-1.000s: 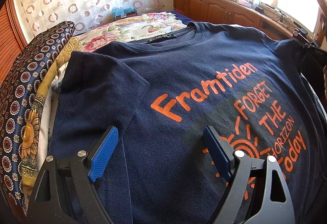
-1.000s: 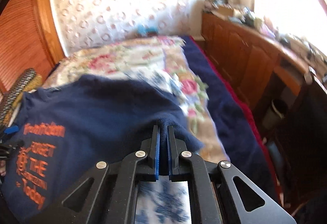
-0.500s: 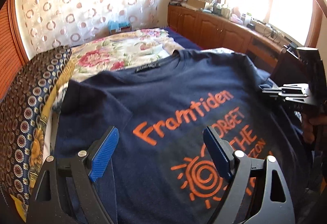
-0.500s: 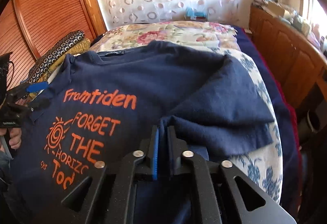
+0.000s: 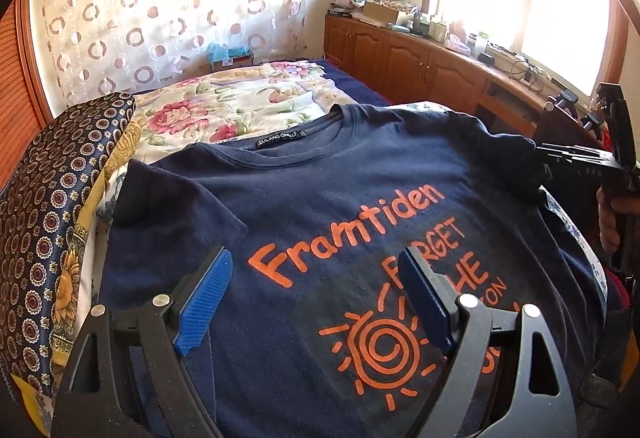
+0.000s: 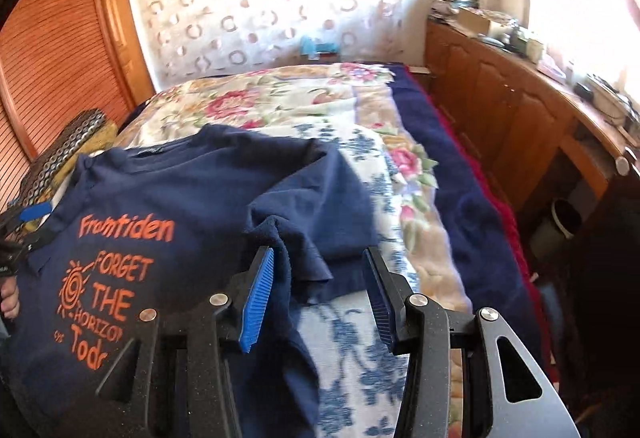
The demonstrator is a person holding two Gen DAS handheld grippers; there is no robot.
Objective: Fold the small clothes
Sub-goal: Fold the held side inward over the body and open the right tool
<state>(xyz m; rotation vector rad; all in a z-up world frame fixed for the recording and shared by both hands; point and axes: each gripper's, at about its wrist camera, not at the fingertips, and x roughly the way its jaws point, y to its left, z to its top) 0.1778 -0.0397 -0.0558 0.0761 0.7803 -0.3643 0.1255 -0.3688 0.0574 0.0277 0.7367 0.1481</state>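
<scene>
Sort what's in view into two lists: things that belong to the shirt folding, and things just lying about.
Part of the job:
- navy T-shirt, spread print-up on the bed, right sleeve rumpled
- left gripper, open above the shirt
- right gripper, open at that sleeve

Lying about:
- floral bedspread
- patterned pillows beside the shirt
- wooden cabinets with clutter on top
- circle-print curtain

Bed [image 6: 460, 206] carries floral quilt [image 5: 240, 106], navy T-shirt [image 5: 320, 206], perhaps folded fabrics [image 5: 52, 206].
</scene>
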